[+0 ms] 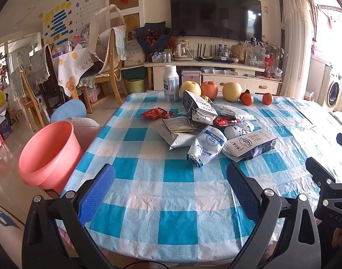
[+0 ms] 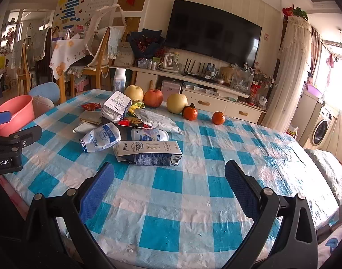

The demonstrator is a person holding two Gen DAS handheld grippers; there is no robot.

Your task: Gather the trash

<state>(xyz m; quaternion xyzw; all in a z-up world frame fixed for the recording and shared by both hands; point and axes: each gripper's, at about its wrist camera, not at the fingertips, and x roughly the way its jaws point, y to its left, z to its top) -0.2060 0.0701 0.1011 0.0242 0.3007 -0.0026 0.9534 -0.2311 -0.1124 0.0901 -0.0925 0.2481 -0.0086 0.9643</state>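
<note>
Both grippers, left (image 1: 171,192) and right (image 2: 169,190), are hovering wide open and empty near the tabletop's (image 1: 171,224) front edge, risking knocking the fruit (image 2: 153,98) beyond the trash pile (image 2: 135,134) off the far edge.

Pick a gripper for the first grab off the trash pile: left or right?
Left, probably. Both the left gripper and the right gripper are open and empty, but the pink bin sits off the table's left edge, and the white pouch lies just ahead.
</note>
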